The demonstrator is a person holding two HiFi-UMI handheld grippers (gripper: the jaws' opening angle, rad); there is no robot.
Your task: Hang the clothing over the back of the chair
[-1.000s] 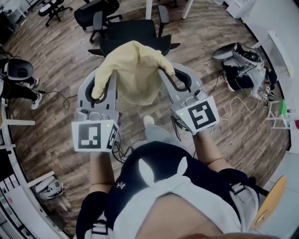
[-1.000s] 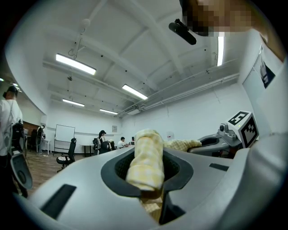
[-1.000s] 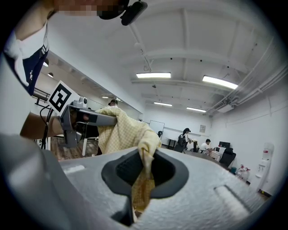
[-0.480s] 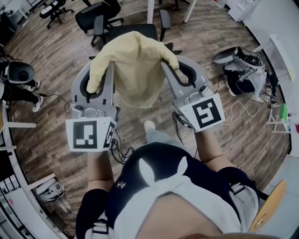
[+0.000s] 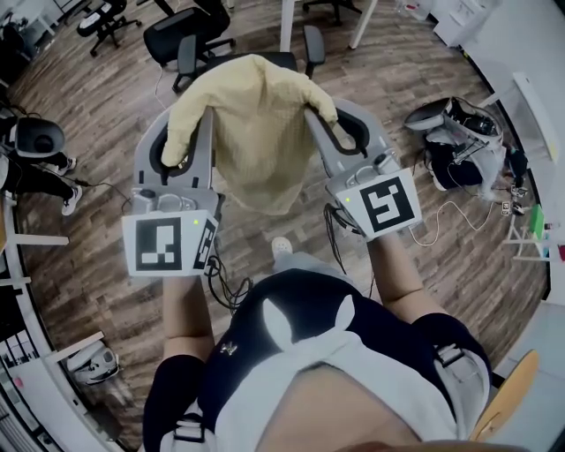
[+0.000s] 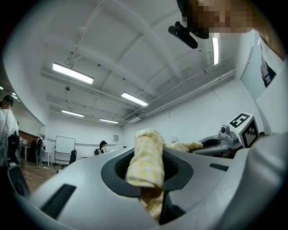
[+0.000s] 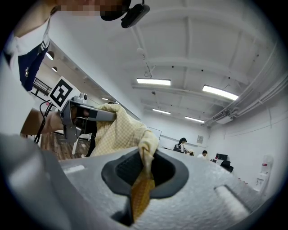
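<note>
A pale yellow checked shirt (image 5: 256,132) hangs spread between my two grippers, above the wooden floor. My left gripper (image 5: 183,150) is shut on one bunched edge of the shirt (image 6: 146,161), which rolls up out of its jaws. My right gripper (image 5: 325,119) is shut on the other edge, a thin fold of the shirt (image 7: 140,179) pinched between its pads. The black office chair (image 5: 291,60) stands just beyond the shirt; the cloth hides most of its back, and its armrests (image 5: 311,40) show on either side.
More black office chairs (image 5: 168,31) stand at the top left. White table legs (image 5: 284,22) rise behind the chair. Grey and black gear with cables (image 5: 455,128) lies on the floor at the right, another device (image 5: 35,137) at the left. People sit far off (image 7: 182,144).
Both grippers have carried the shirt higher and further from the person's body, toward the chair. The cloth now covers more of the chair's back. Both grips are unchanged.
</note>
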